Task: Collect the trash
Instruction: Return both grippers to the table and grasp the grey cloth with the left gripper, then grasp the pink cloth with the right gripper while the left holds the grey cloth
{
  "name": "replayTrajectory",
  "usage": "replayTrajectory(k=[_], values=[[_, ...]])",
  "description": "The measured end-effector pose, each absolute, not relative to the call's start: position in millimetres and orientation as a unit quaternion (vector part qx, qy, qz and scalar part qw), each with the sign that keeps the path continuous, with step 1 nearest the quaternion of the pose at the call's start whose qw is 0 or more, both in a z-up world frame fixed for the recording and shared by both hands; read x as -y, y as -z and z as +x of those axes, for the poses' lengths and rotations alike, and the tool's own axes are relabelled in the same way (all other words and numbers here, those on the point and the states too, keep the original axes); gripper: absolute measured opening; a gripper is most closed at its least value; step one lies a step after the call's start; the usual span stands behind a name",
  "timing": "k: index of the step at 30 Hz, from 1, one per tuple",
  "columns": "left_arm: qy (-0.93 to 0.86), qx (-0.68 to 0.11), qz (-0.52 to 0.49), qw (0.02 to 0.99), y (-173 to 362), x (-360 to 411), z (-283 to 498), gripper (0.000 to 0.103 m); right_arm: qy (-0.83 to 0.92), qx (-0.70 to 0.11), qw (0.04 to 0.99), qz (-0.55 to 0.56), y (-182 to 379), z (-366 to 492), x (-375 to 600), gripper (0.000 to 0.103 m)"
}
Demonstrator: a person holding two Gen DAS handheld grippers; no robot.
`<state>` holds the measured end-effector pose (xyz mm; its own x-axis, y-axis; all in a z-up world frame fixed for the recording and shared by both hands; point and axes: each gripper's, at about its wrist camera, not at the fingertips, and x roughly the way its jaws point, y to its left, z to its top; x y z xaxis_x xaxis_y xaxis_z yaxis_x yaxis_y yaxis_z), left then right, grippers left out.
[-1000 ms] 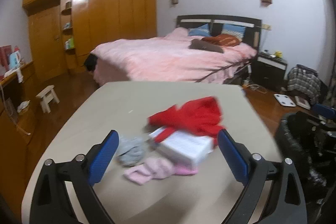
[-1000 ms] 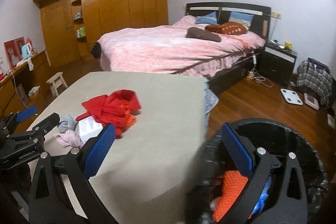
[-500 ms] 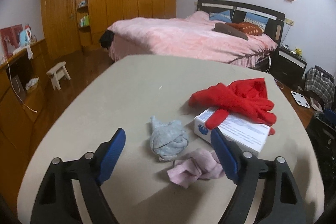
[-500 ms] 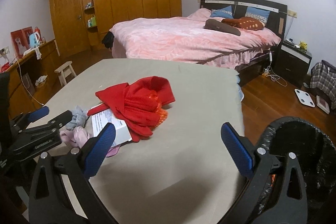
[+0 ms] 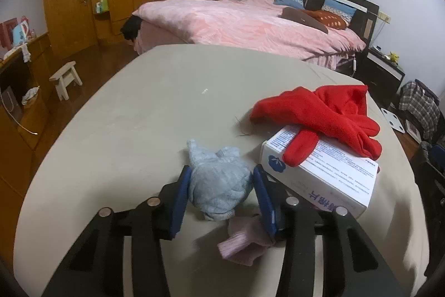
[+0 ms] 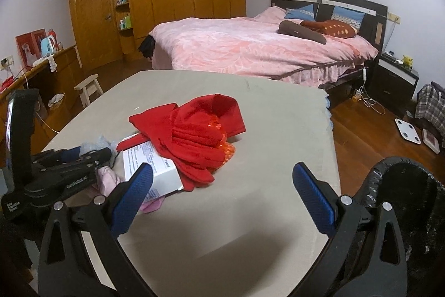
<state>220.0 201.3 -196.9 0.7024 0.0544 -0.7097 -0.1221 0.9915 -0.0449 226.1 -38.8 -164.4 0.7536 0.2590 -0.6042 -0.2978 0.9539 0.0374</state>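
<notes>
Between the blue pads of the left gripper (image 5: 221,189), whose jaws have just been closing, sits the grey cloth ball (image 5: 218,183), squeezed on both sides. Beside its right jaw lies the white box (image 5: 328,180). The right gripper (image 6: 222,196) hangs released, nothing between its jaws.

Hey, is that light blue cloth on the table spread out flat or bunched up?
Bunched up. The light blue cloth sits as a rounded, wrinkled wad on the table, between the blue pads of the left tongs.
</notes>
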Motion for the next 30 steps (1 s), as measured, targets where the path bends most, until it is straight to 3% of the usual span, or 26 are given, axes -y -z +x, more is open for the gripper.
replayTrajectory(k=[5,16,30], values=[[-0.044,-0.374,-0.054,0.925,193,-207,214,0.040,-0.154,-0.317,0.935,-0.037,165,225,33,0.098],[-0.067,-0.348,-0.060,0.933,168,-226,189,0.039,-0.174,-0.313,0.933,-0.031,157,218,16,0.098],[-0.095,-0.348,-0.038,0.932,172,-270,158,0.039,-0.260,-0.329,0.907,-0.036,160,199,-56,0.094]])
